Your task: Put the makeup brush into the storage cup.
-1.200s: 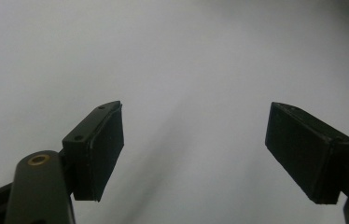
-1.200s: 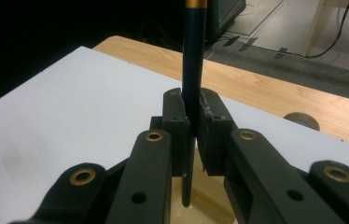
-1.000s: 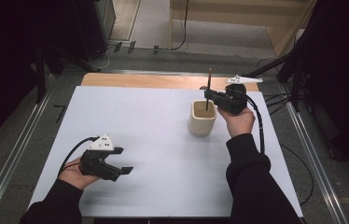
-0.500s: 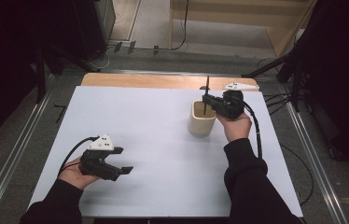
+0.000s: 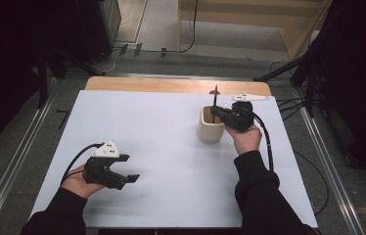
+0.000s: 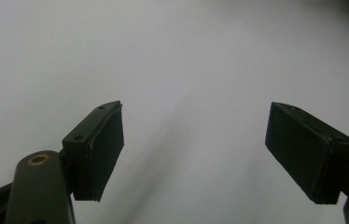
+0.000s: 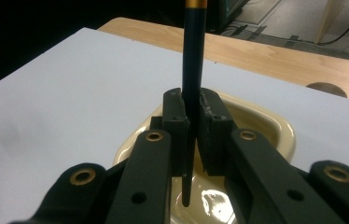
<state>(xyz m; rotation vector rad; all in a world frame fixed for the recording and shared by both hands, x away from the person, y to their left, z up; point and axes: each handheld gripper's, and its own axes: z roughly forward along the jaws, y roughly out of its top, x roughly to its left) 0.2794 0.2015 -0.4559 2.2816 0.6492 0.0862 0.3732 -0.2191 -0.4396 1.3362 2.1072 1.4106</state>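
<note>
The right hand-held gripper [image 7: 190, 122] was clamped on the brush [image 7: 193, 56], upright over the cream cup [image 5: 211, 125], tip inside its rim. Recommended: lower vertically, release once seated. The left hand-held gripper [image 5: 122, 170] rested open, well left of the cup.
</note>
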